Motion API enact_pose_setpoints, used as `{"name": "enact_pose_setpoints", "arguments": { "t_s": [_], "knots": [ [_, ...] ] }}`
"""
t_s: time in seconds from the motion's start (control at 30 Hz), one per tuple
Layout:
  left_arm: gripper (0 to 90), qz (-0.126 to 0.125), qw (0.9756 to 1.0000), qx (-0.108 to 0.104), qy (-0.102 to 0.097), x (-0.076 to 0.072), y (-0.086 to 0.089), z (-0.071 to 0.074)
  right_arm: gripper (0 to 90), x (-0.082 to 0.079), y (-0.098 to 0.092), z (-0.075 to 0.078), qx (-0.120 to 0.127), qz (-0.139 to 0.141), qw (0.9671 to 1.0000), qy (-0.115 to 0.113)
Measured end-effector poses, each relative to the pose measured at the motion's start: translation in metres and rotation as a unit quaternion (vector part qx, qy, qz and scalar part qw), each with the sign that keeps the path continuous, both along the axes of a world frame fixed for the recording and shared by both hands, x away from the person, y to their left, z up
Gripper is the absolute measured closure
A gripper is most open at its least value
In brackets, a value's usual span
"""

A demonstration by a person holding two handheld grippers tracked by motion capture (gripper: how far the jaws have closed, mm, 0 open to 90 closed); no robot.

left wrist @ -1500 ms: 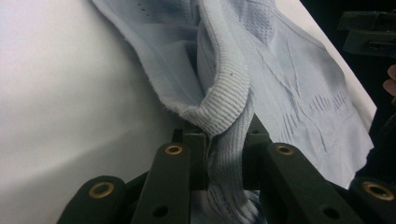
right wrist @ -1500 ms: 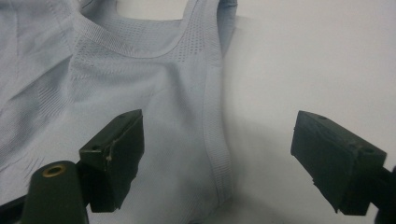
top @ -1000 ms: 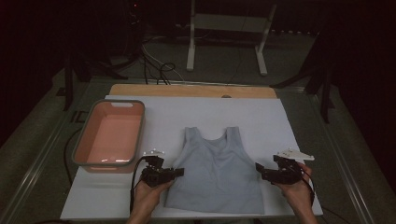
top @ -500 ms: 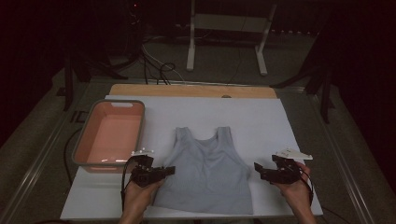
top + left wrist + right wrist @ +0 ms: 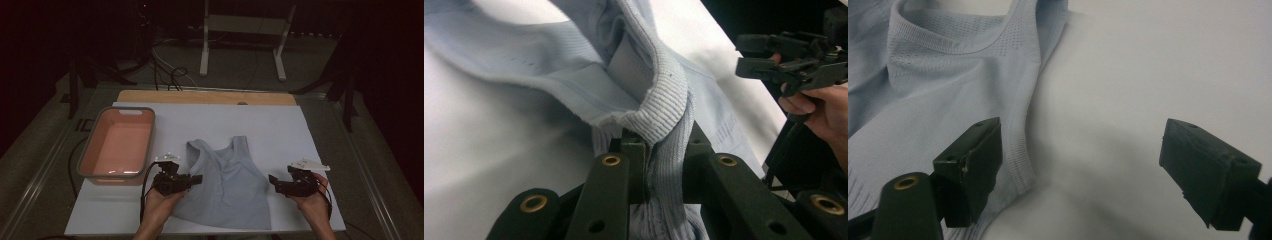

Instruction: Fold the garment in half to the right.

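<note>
My left gripper (image 5: 196,178) is clamped on the tank top's (image 5: 227,190) nine-o'clock edge, lifting it, my right gripper (image 5: 272,179) gapes unused at three o'clock; folding has barely begun.

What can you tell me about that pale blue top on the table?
The tank top is pale blue, sleeveless, ribbed knit with mesh near its scooped neck. It lies on the white table cover, rumpled at one side where the left gripper pinches its edge and lifts it. The right gripper waits open beside it.
</note>
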State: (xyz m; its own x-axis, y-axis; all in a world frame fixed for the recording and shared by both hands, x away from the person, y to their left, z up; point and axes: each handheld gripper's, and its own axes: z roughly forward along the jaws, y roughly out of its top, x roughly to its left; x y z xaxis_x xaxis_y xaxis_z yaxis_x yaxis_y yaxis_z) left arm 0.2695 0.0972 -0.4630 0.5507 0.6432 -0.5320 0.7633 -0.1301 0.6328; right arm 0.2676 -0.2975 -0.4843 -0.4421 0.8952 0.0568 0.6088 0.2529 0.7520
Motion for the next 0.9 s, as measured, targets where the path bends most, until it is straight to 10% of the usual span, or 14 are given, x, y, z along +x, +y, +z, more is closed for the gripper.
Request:
{"name": "enact_pose_setpoints", "arguments": {
  "t_s": [0.9],
  "knots": [
    [79.1,-0.088,0.9961,-0.007,0.013,0.018,-0.089,-0.002,17.5,0.000,-0.002,-0.001,0.000,-0.001,1.0000,0.002]
  ]
}}
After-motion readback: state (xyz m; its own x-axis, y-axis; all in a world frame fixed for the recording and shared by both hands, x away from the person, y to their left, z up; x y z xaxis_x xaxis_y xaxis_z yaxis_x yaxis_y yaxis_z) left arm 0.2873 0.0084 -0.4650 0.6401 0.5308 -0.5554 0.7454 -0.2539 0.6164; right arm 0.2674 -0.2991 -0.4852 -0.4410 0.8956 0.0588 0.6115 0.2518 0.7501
